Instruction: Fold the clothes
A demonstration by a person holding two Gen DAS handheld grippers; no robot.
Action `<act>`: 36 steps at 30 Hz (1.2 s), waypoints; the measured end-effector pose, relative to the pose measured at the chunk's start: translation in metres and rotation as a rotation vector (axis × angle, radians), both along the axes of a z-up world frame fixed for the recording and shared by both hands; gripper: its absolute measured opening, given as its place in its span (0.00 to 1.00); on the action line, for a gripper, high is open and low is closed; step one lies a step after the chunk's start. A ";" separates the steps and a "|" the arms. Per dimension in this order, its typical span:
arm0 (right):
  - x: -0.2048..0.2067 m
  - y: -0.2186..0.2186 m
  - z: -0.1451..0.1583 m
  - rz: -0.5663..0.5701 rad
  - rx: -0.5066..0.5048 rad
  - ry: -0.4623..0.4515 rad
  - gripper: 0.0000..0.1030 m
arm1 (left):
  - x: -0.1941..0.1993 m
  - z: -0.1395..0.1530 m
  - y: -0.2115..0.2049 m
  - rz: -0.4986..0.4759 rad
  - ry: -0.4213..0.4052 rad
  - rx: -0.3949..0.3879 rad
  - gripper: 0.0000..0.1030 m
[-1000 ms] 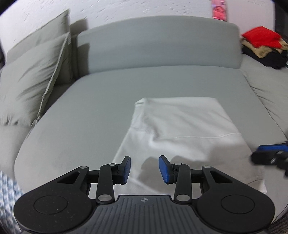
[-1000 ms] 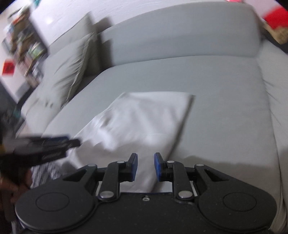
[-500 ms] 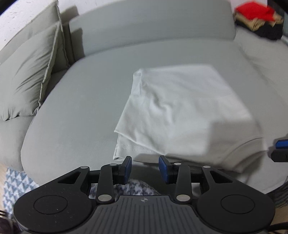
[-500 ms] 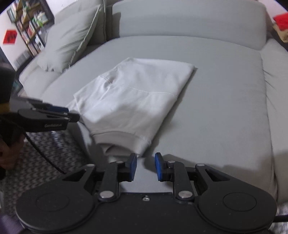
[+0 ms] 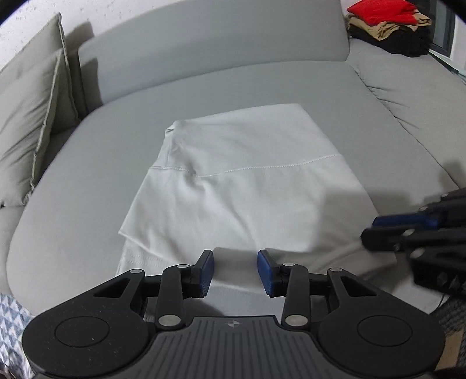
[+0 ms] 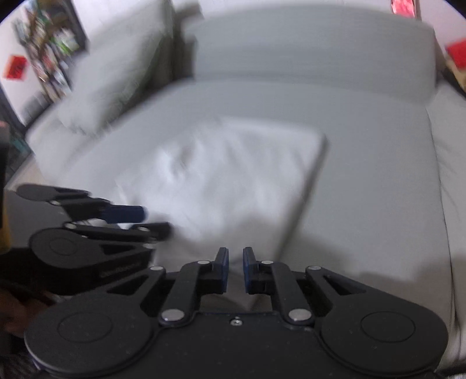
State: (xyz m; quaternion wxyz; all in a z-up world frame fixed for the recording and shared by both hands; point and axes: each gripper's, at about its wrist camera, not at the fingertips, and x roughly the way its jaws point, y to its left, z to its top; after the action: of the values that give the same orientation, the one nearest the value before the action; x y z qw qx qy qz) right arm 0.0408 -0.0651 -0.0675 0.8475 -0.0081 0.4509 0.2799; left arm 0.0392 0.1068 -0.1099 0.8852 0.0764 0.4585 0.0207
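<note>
A white garment (image 5: 241, 186) lies folded flat on the grey sofa seat (image 5: 96, 163), with a stitched seam across its middle. Its near edge reaches the seat's front. My left gripper (image 5: 235, 269) is open and empty, just above the garment's near edge. My right gripper (image 6: 234, 269) is open with a narrow gap, empty, over the near right part of the garment (image 6: 233, 175). The right gripper also shows at the right of the left wrist view (image 5: 399, 230). The left gripper shows at the left of the right wrist view (image 6: 134, 220). The right wrist view is blurred.
Grey cushions (image 5: 26, 125) lean at the sofa's left end. A pile of red, tan and black clothes (image 5: 384, 26) sits at the back right. A patterned rug (image 5: 11, 326) lies below the seat front. A bookshelf (image 6: 46, 52) stands at far left.
Both grippers pulled back from the garment, then came forward over its near edge again. The garment lies as before. Neither gripper took hold of anything.
</note>
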 end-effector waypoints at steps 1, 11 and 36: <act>-0.001 -0.002 -0.003 -0.006 -0.013 0.015 0.10 | -0.003 0.003 0.003 0.005 -0.002 -0.008 0.37; -0.001 -0.057 0.016 -0.156 0.157 0.080 0.36 | -0.009 0.042 0.044 0.144 -0.121 -0.103 0.48; 0.064 -0.082 -0.044 -0.381 0.553 0.407 0.64 | 0.062 -0.011 0.188 0.317 0.102 -0.688 0.75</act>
State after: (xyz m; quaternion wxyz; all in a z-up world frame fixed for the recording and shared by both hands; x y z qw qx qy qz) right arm 0.1045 -0.1468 -0.1112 0.7477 0.3601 0.5108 0.2242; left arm 0.1011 0.2948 -0.1209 0.8209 -0.2960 0.4884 -0.0017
